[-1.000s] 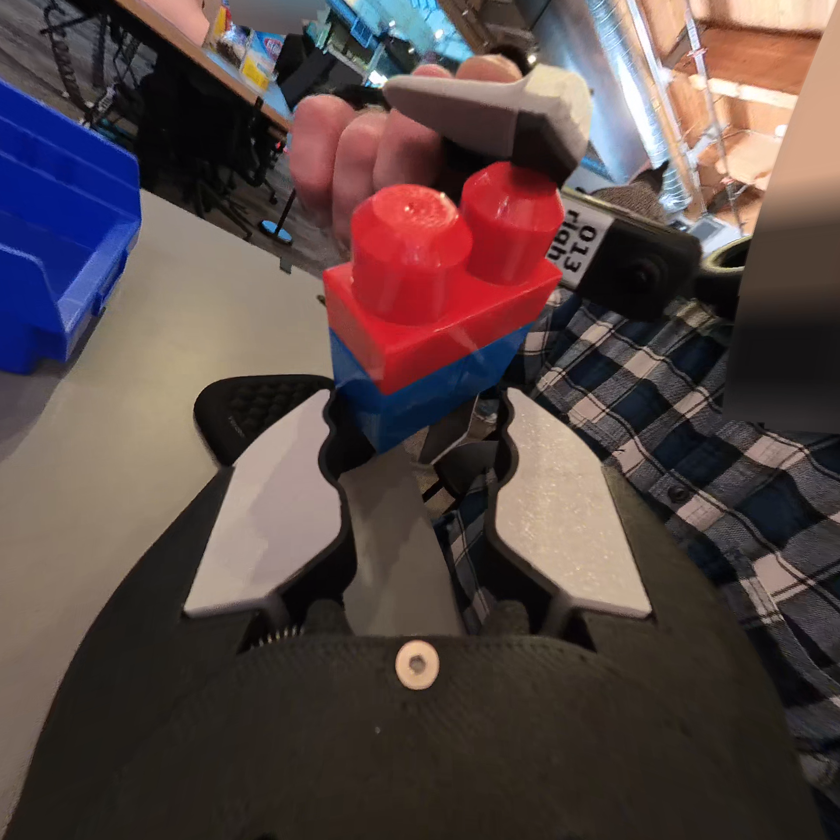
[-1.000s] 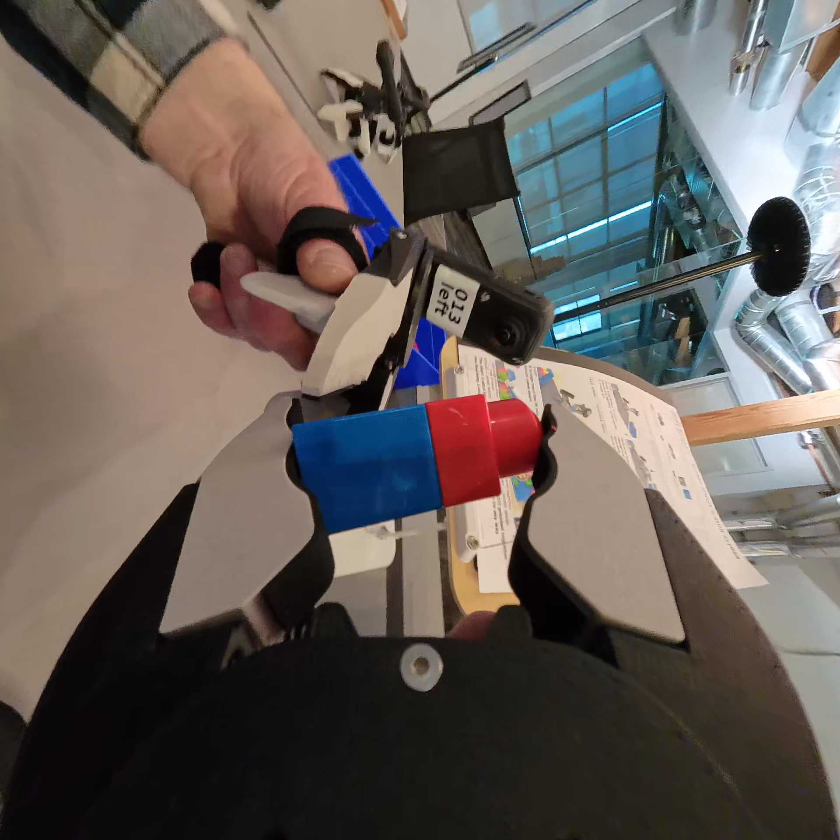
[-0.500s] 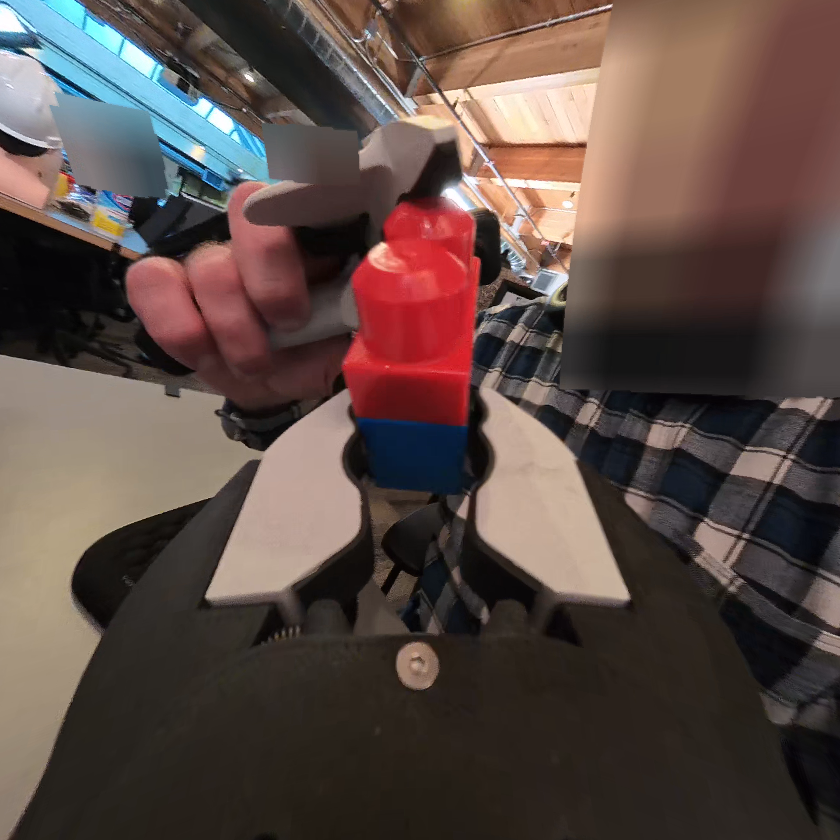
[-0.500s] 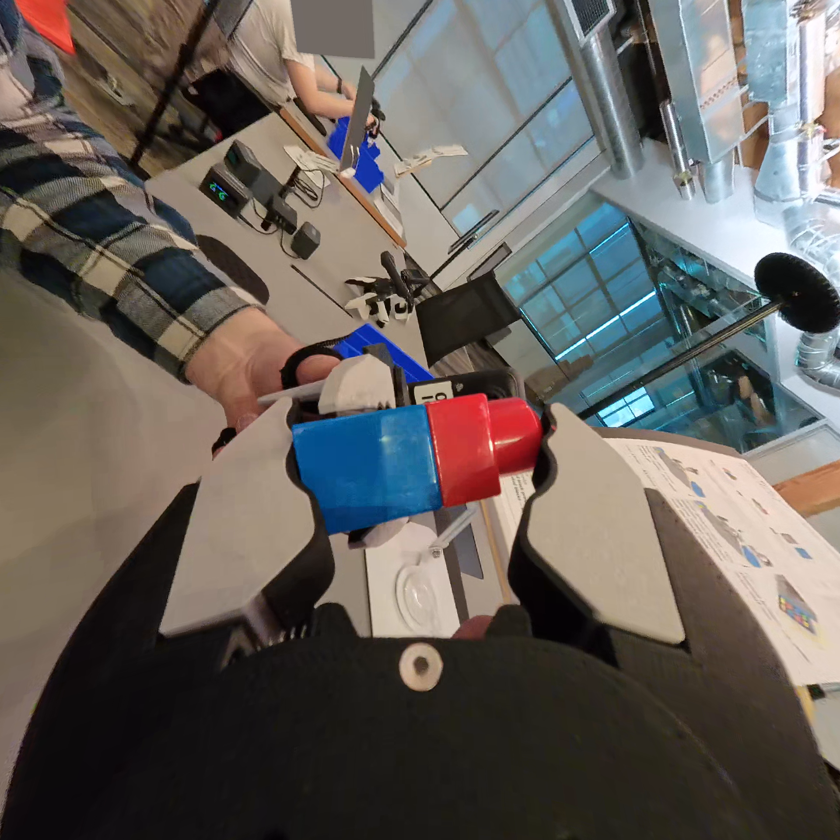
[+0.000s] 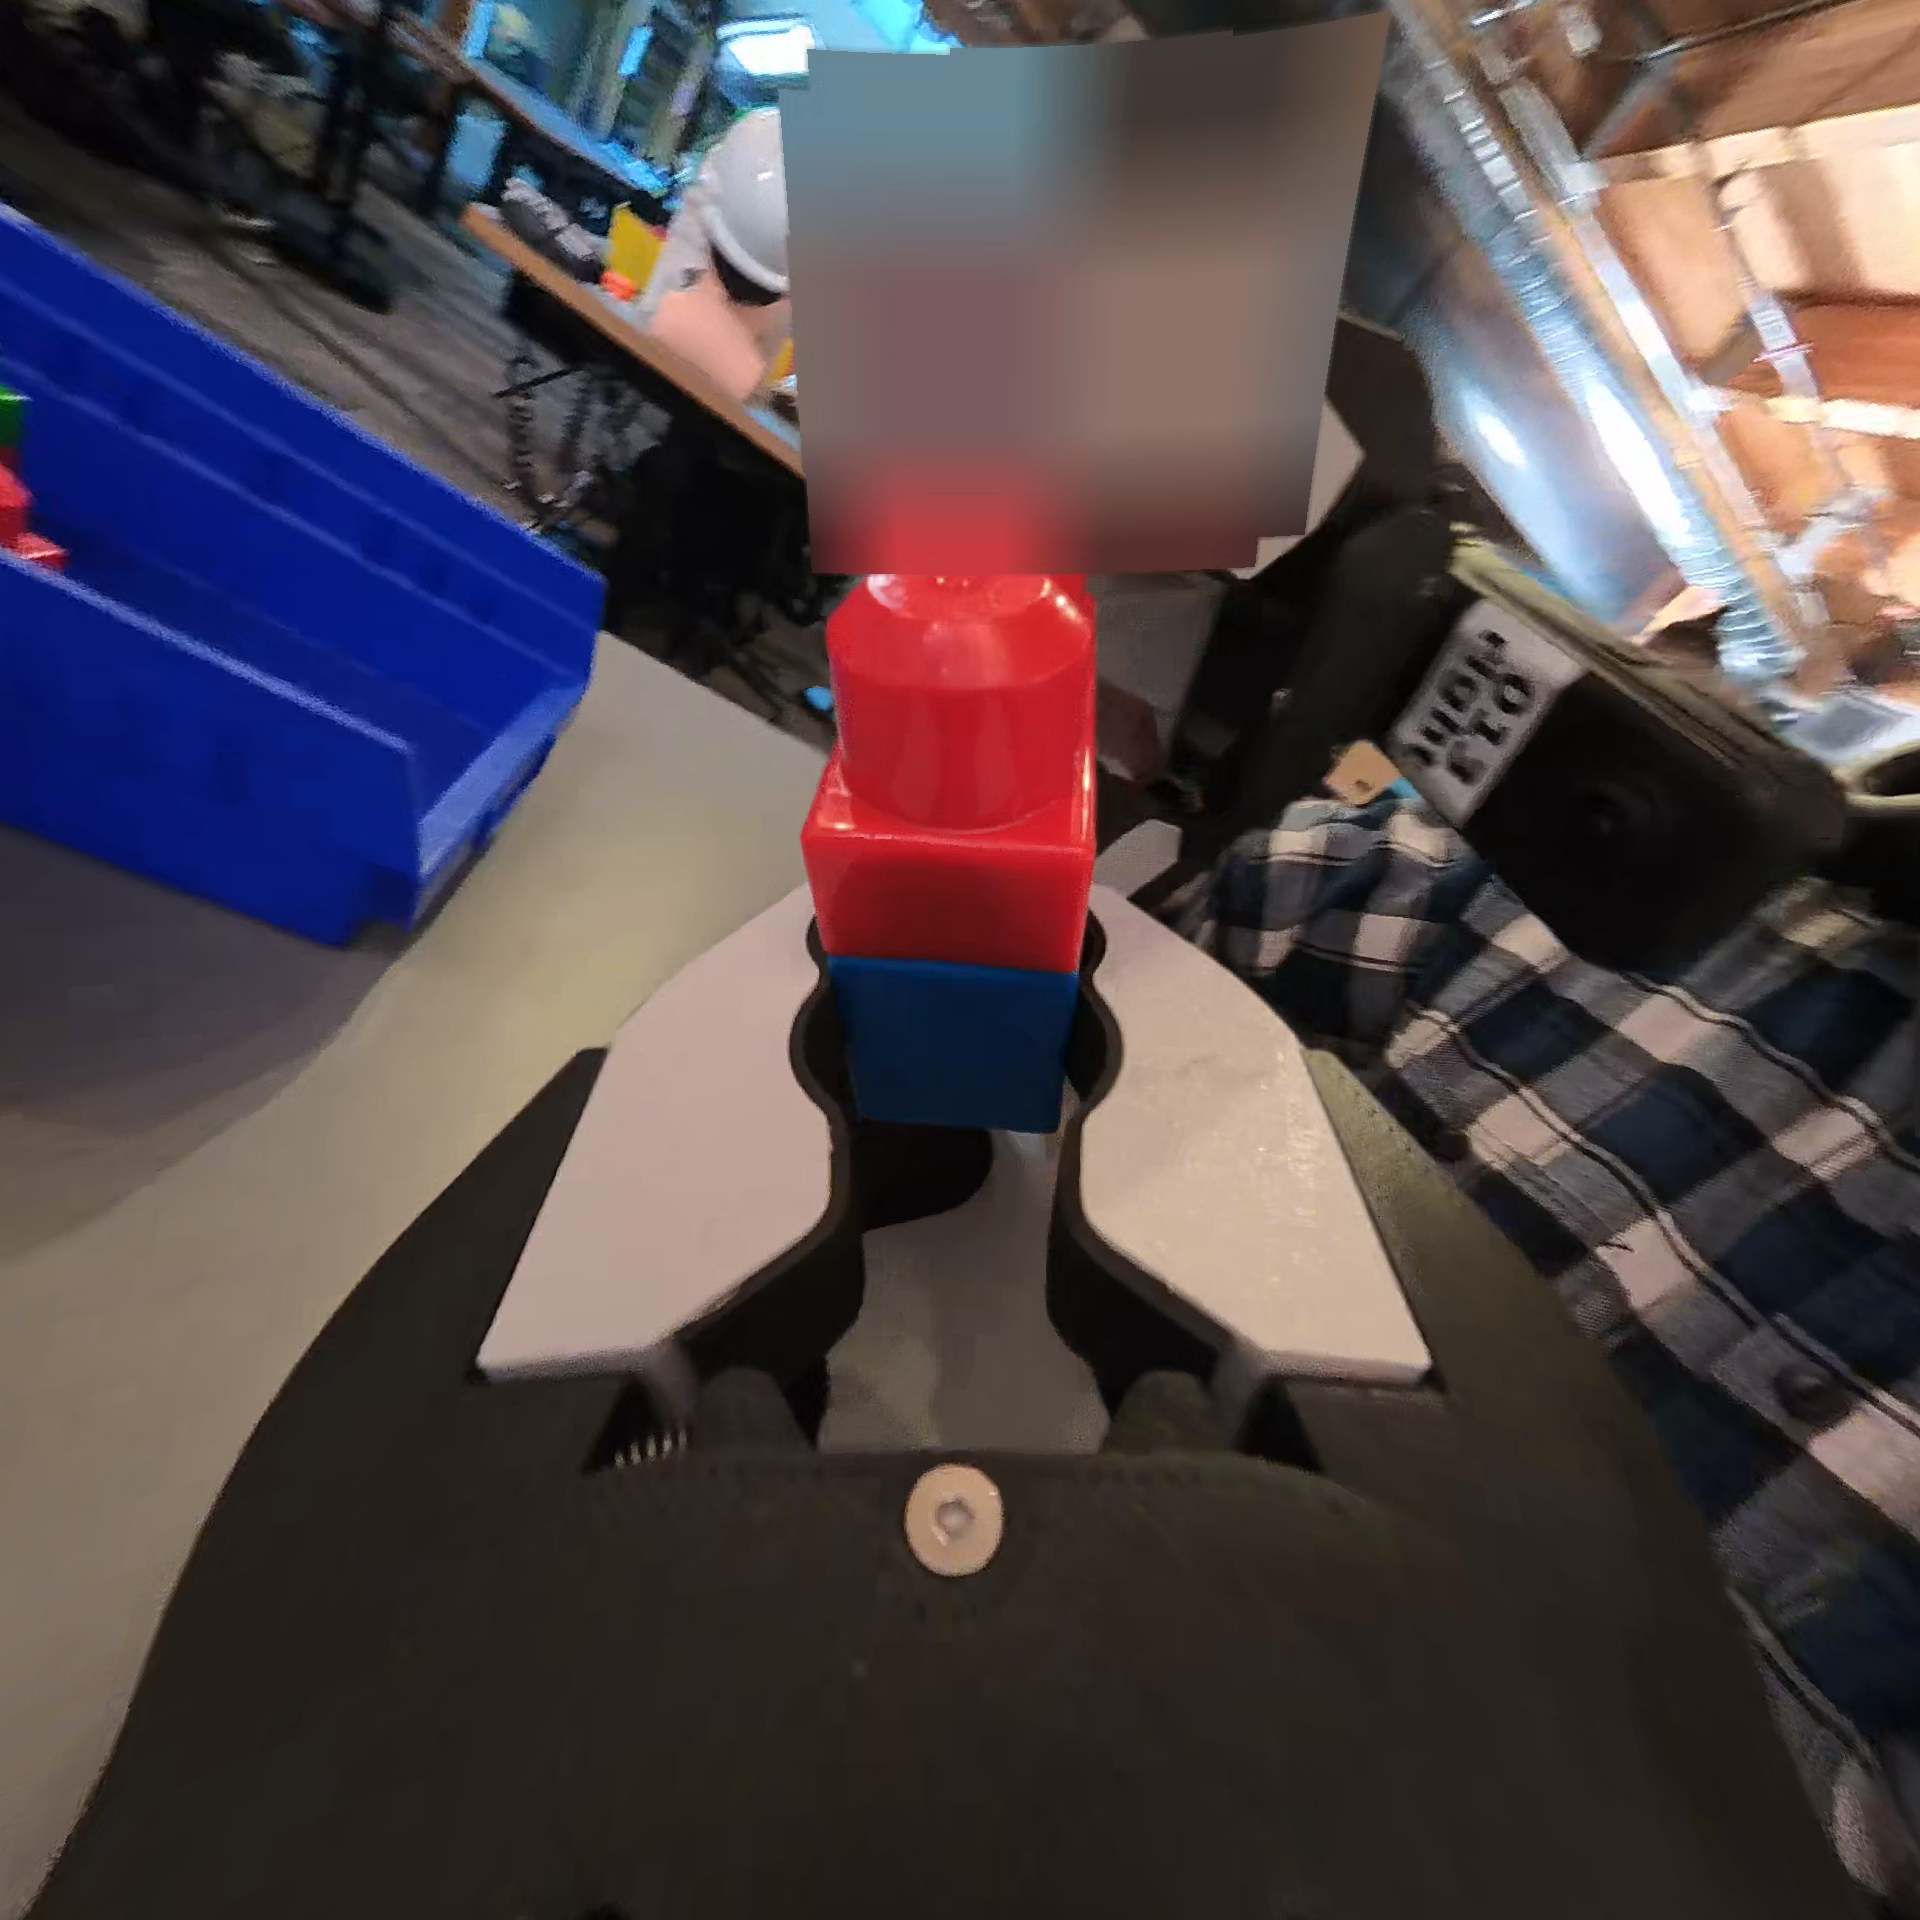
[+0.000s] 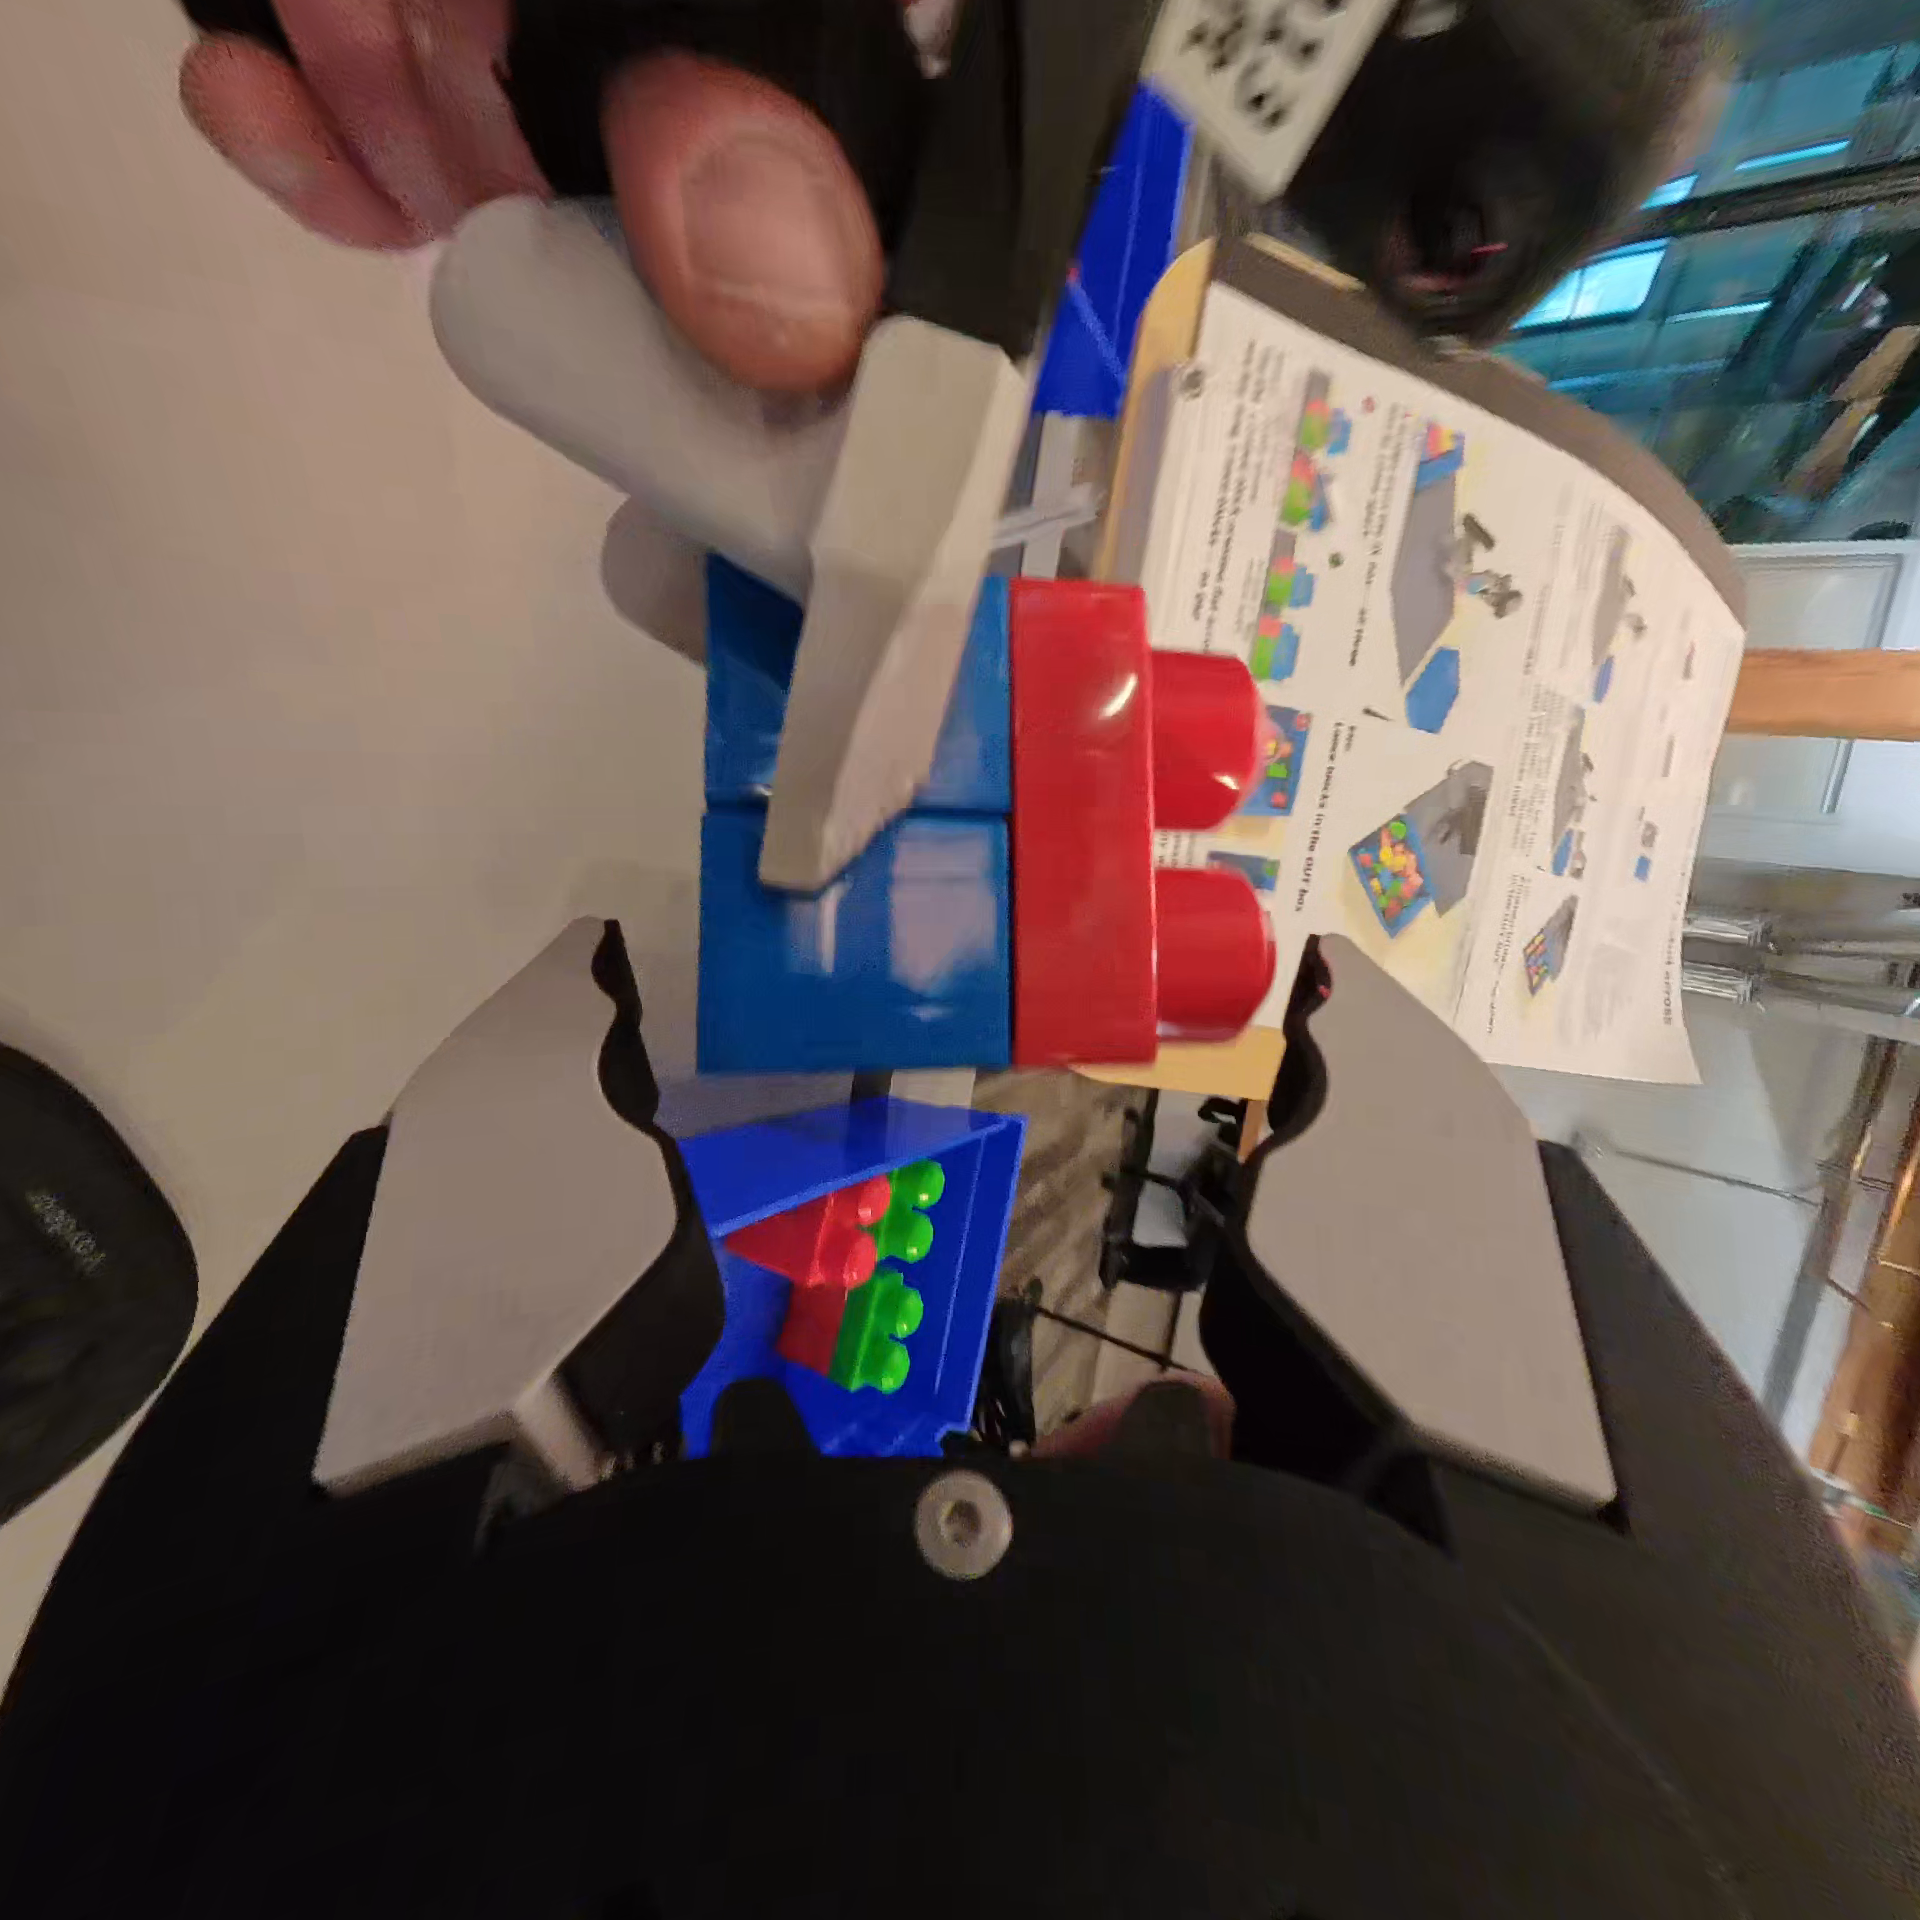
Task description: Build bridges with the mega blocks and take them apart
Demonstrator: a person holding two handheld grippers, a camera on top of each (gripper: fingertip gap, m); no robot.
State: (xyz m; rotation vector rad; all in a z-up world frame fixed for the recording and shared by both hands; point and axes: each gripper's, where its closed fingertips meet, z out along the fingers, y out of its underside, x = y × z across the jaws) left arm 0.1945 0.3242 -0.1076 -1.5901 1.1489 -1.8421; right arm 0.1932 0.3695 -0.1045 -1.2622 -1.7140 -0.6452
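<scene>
Right tongs (image 6: 961, 977) have let go, gaping; left tongs (image 5: 956, 997) clamp blue block (image 5: 951, 1044).

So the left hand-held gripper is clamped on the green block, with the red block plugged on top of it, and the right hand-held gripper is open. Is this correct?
Not quite: the block clamped in the left hand-held gripper is blue, not green, as the left wrist view shows. The rest holds: the red block sits plugged on it, and the right hand-held gripper is open, its fingers clear of the blocks.
</scene>
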